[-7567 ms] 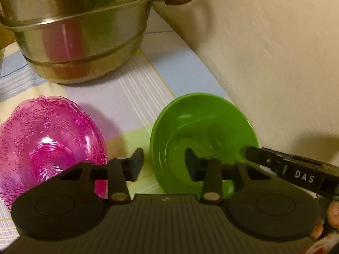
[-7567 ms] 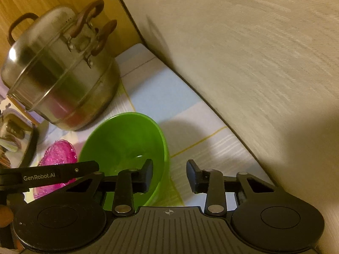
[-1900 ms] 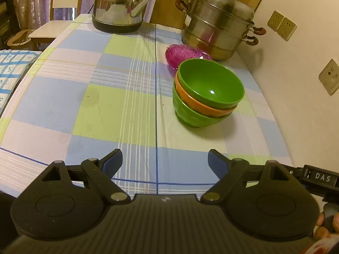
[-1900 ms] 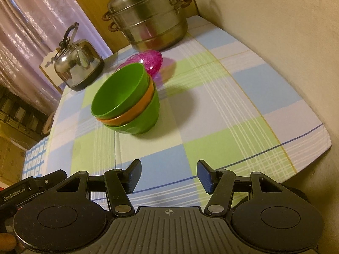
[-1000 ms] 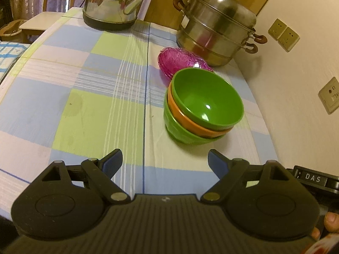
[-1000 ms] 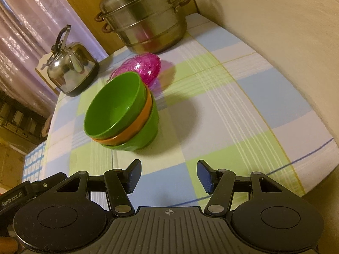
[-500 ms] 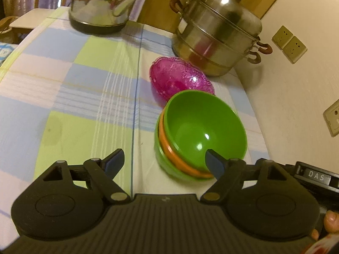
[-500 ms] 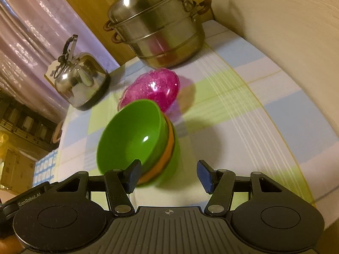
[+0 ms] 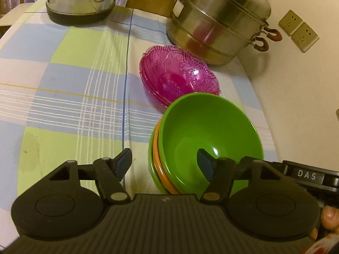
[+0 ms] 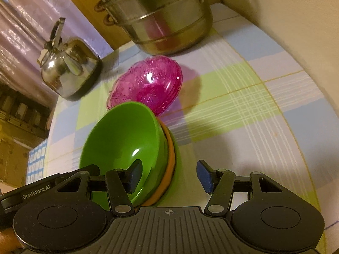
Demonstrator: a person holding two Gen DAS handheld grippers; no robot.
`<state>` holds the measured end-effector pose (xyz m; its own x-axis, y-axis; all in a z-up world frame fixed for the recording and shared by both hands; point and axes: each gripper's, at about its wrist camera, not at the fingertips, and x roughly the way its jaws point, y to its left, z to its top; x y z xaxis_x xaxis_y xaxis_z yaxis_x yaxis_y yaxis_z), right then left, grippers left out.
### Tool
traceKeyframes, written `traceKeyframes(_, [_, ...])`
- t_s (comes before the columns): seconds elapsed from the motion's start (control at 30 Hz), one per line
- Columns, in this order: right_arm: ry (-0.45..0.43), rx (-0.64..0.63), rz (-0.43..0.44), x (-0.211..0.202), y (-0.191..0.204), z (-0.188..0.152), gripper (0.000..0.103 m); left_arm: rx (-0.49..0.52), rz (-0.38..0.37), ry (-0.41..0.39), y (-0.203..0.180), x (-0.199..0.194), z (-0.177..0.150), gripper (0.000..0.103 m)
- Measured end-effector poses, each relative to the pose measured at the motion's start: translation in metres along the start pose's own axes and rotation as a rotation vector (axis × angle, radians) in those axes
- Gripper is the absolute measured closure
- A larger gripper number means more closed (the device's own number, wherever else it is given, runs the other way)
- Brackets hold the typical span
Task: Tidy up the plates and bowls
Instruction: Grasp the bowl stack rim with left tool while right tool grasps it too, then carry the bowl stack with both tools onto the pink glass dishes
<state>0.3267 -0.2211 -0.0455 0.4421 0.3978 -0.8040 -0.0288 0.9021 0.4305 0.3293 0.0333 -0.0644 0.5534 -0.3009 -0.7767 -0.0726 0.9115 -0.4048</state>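
Both tongs have neared the bowl stack [image 9: 203, 141]: left tongs [image 9: 164, 163] just narrowing, right tongs [image 10: 168, 176] parted, each straddling its rim, apparently ungripped. Pink dish [image 9: 178, 76] just behind the stack.

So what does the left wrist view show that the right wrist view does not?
Only the left wrist view shows the wall sockets and a fingertip. Only the right wrist view shows the kettle handle and the curtain. Both show the stacked bowls, the pink glass dish, the steamer pot and the checked tablecloth.
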Motion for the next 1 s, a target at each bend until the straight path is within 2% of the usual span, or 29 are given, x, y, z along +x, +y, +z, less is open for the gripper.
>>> traceKeyframes(0.13, [0.026, -0.019, -0.004, 0.011, 0.003, 0.005, 0.058, 0.011, -0.005, 0.015, -0.001, 0.006, 0.005, 0.049])
traceKeyframes(0.27, [0.049, -0.034, -0.026, 0.021, 0.004, 0.009, 0.061, 0.024, -0.008, 0.033, -0.002, 0.013, 0.007, 0.057])
traceKeyframes(0.47, [0.090, -0.055, -0.049, 0.033, 0.009, 0.009, 0.070, 0.034, -0.010, 0.055, -0.002, 0.018, 0.009, 0.063])
traceKeyframes(1.0, [0.121, -0.066, -0.082, 0.046, 0.012, 0.011, 0.078, 0.047, -0.010, 0.099, 0.000, 0.025, 0.011, 0.072])
